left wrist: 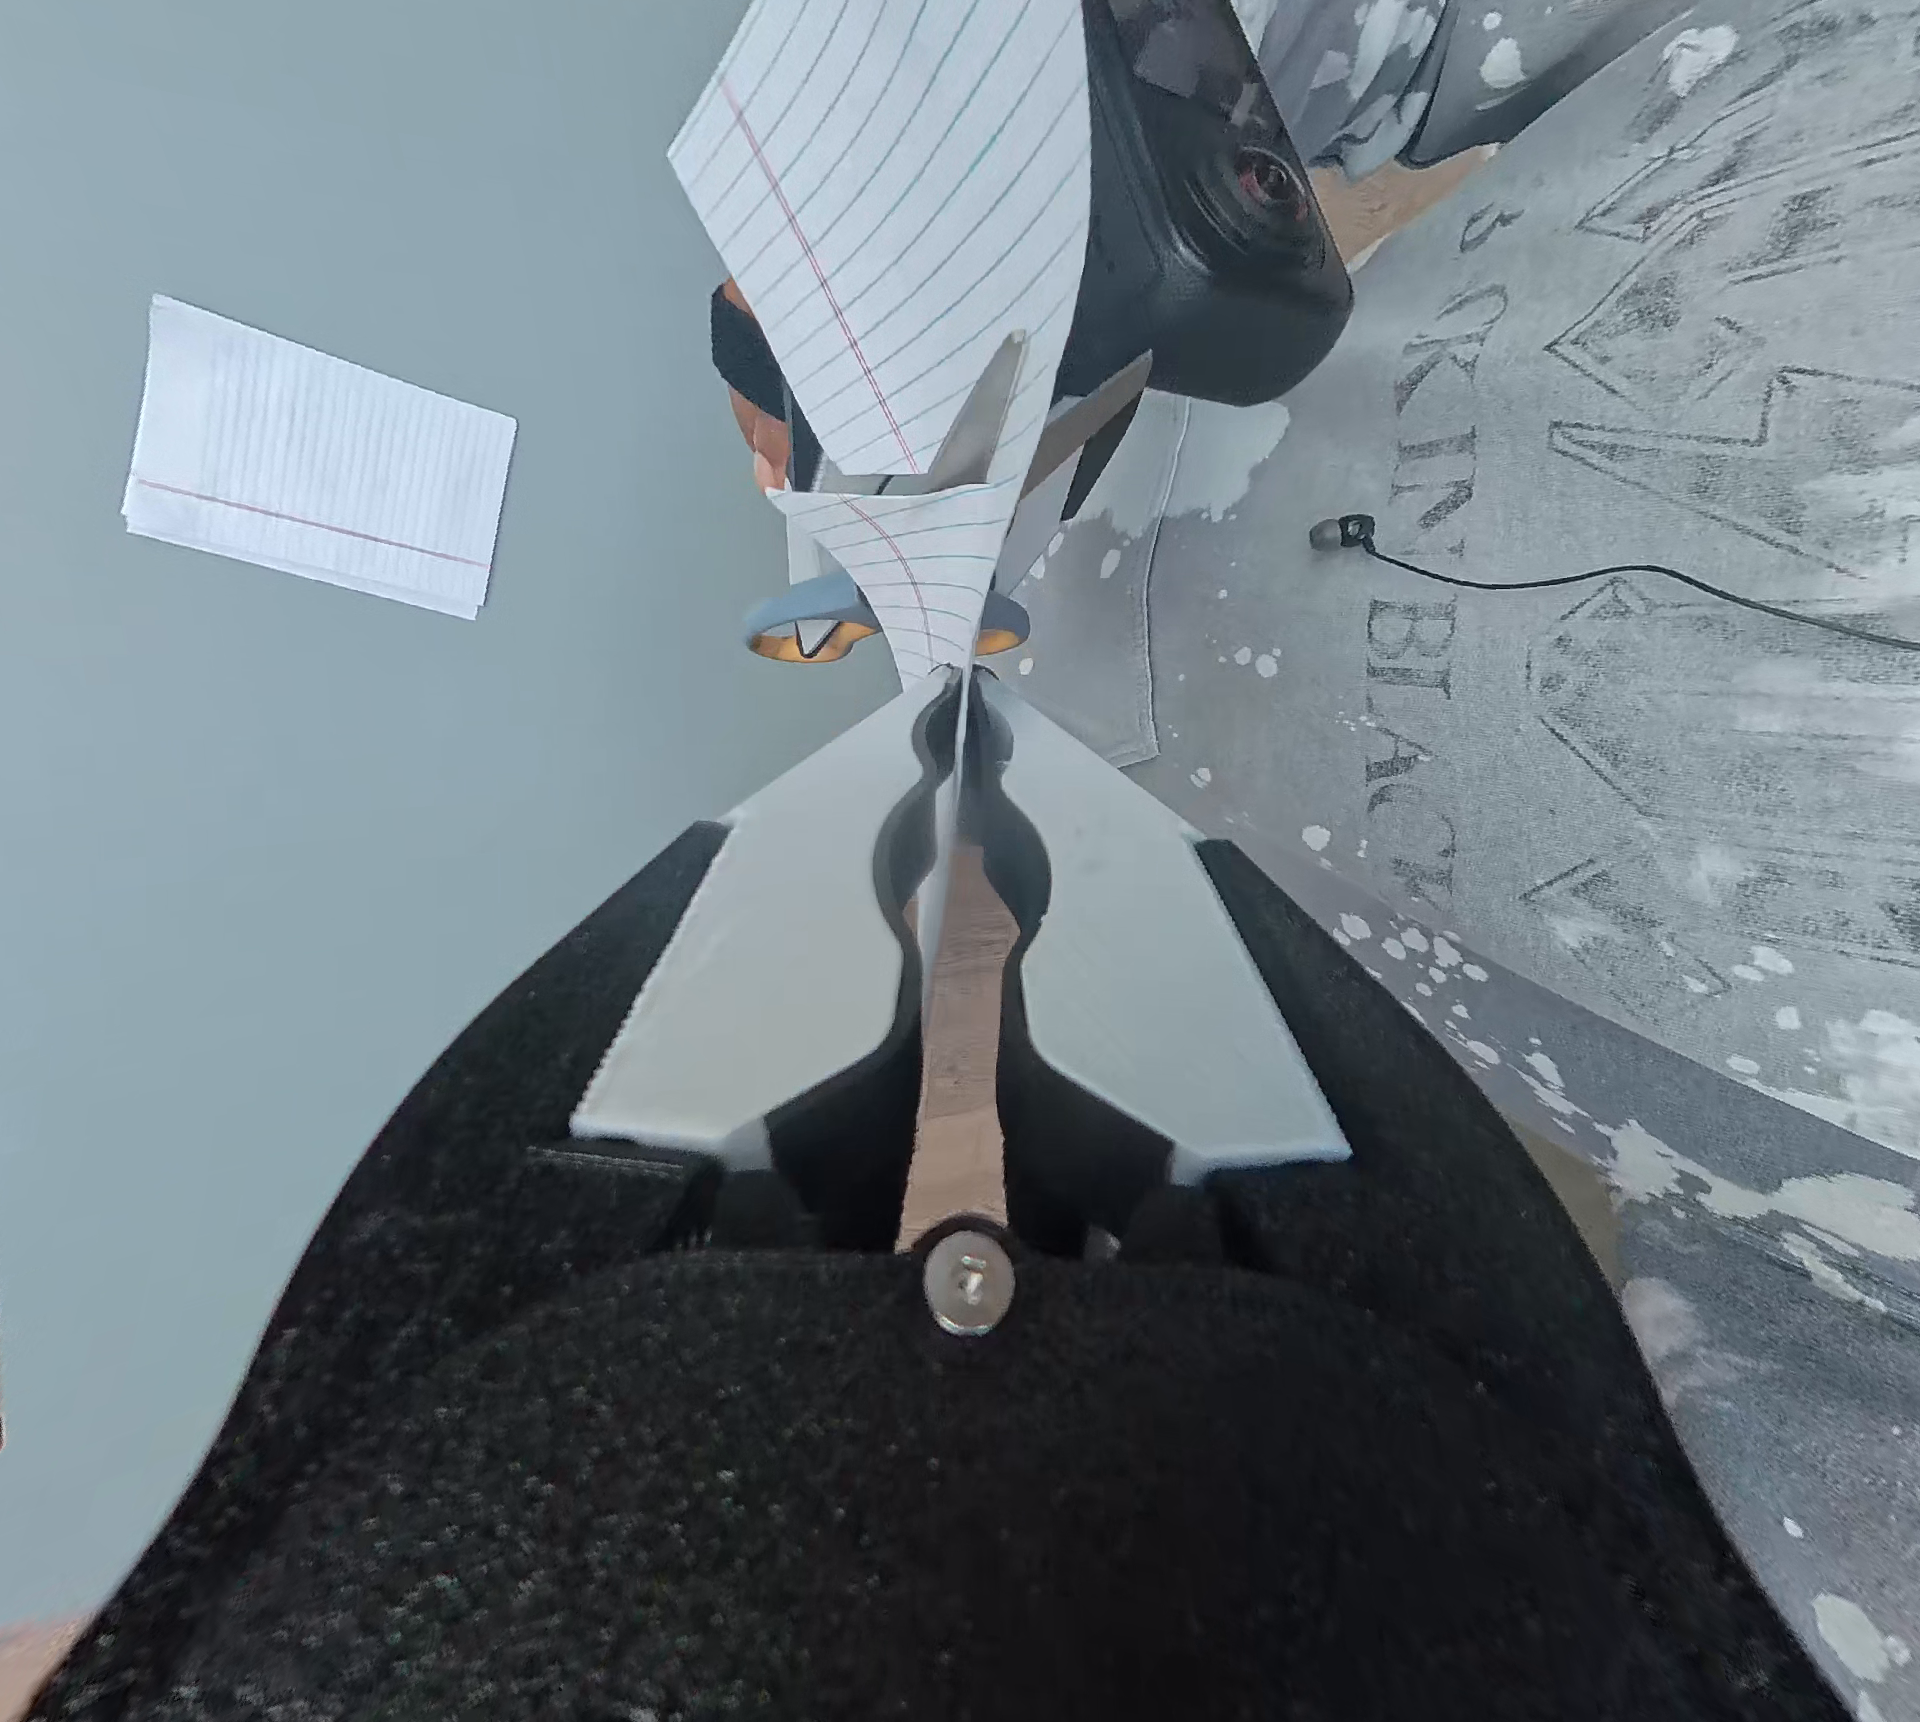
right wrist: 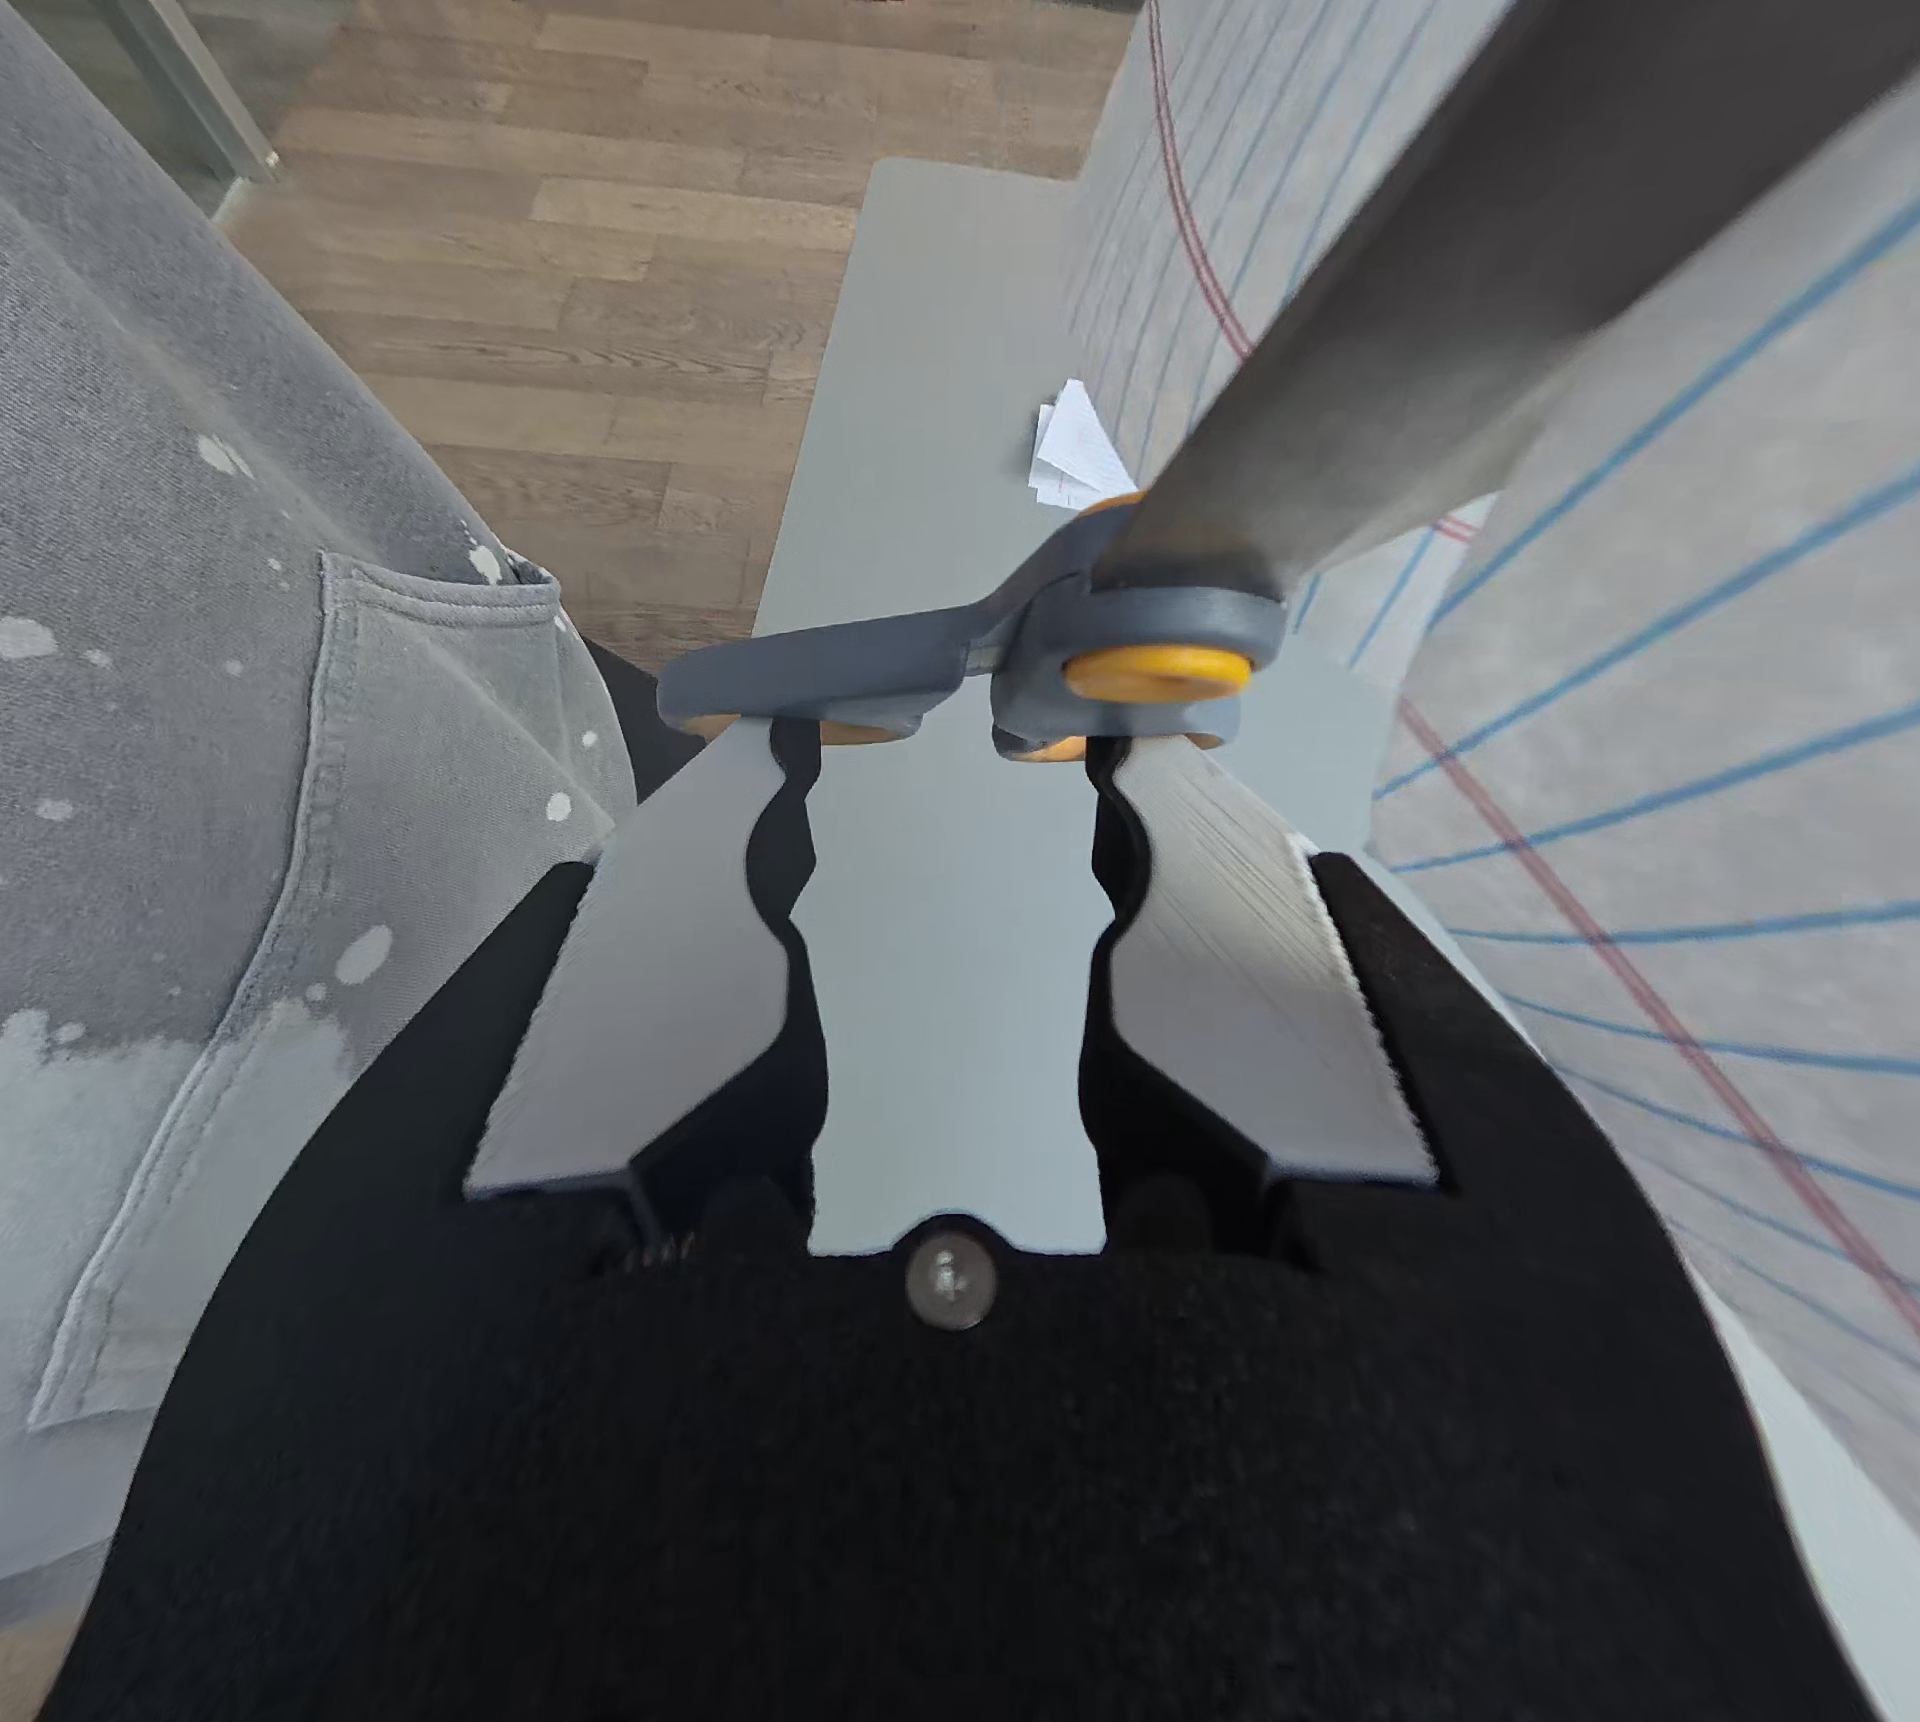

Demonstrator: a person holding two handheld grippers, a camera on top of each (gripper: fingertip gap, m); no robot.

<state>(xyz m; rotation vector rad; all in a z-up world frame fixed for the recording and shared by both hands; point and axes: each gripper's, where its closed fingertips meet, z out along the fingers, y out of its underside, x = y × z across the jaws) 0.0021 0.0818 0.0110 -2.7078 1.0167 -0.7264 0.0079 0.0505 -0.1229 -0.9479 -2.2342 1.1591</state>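
Scissors [right wrist: 1039, 644] sit gripped by their handles in the right tongs [right wrist: 951, 742], blades astride the lined sheet [left wrist: 904, 145] pinched in the left tongs [left wrist: 961, 685]

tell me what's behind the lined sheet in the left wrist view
Behind the lined sheet show the scissors, blades apart, and the right gripper's camera. The sheet covers most of the scissors' handles and the right gripper.
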